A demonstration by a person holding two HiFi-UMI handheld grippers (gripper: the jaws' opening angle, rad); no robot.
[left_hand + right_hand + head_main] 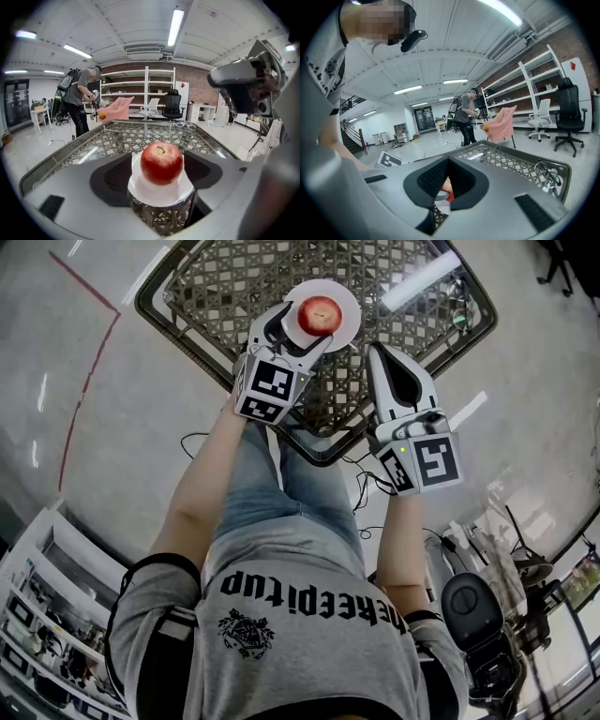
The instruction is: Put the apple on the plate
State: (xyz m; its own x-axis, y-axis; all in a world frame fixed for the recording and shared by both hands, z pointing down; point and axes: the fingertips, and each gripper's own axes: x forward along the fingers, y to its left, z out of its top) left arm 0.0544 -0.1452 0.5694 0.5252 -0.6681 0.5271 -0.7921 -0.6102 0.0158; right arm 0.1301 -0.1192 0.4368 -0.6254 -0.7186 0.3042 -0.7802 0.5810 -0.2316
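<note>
- Lattice-top table: it lies under and ahead of both your grippers, and its near corner sits below the gap between them.
- Shelving: it stands far ahead of your left gripper, against the brick wall. A black office chair stands just right of it.
- Another person stands well off to the front-left of your left gripper, past the table's far side.
- Left gripper: its jaws are spread wide with one pad on each side of the plate. They grip nothing, and a gap shows between each pad and the apple.
- Right gripper: you hold it just right of the left gripper, over the table's near edge. The jaw tips are together with nothing pinched between them. A sliver of red and white shows through the slot behind the tips.
- Marker cubes: one sits at the back of each gripper, left and right, both on your side of the jaws.
- White plate: it rests on the table, centred between the left gripper's pads. It is near the right gripper's tip on that tip's left, and the two aren't touching.
- Red apple: it sits upright on the plate with its stem up, midway between the left gripper's jaws.
- Small clutter lies on the table's far-right corner, ahead and right of the right gripper. I can't tell what it is.
</note>
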